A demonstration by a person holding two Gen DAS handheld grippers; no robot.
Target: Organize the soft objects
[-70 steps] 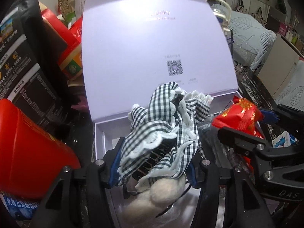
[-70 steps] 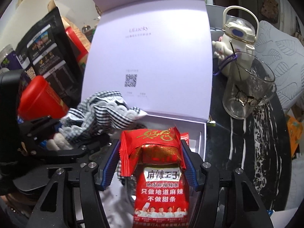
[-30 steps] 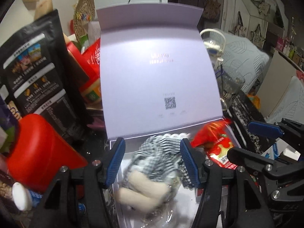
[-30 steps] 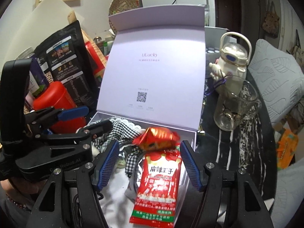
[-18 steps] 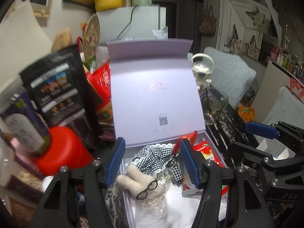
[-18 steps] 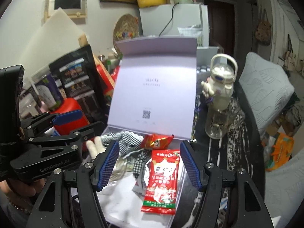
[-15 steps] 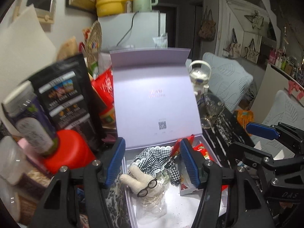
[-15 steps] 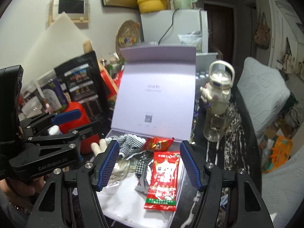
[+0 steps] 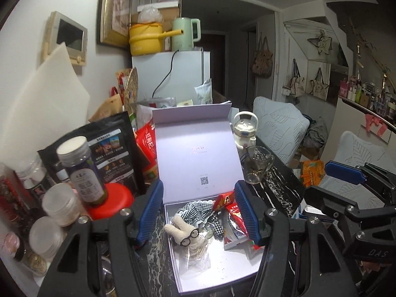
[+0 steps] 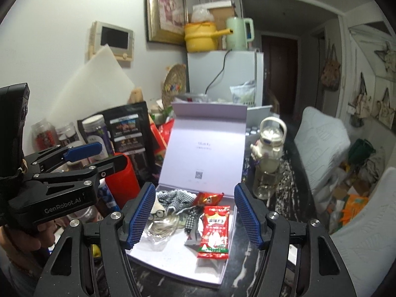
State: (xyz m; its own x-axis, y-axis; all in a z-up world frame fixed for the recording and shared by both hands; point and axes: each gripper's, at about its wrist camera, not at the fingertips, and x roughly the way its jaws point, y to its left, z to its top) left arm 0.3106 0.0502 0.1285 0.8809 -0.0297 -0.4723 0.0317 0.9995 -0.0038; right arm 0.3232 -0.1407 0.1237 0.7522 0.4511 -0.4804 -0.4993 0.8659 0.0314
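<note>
Right now my left gripper (image 9: 199,209) has its blue pads standing apart with nothing between them, and my right gripper (image 10: 194,214) is the same: jaws parted, holding nothing, both hovering above the open lavender box (image 9: 217,274). From the right wrist view I can see the left gripper (image 10: 84,158) off to the side, with a hand (image 10: 32,235) wrapped round its grip. Inside the box, toward the lid end, lies the soft toy (image 9: 189,234), a cream plush with little black glasses, dressed in checked black-and-white cloth with a white scalloped trim; it seems to sit partly in clear plastic wrap, though the glare makes that hard to be sure of. Beside it, on the side nearer the right gripper, lies the red snack packet (image 10: 214,229), flat on the box floor, with a smaller red packet (image 10: 209,198) at its top end against the back wall. The box lid (image 9: 195,153) stands upright behind them. Outside the box, a red tub (image 9: 109,201) with a jar (image 9: 81,170) on it stands to one side, a glass cup (image 9: 257,167) and a white bottle (image 9: 245,131) to the other, all on a dark marbled table (image 9: 279,190).
</note>
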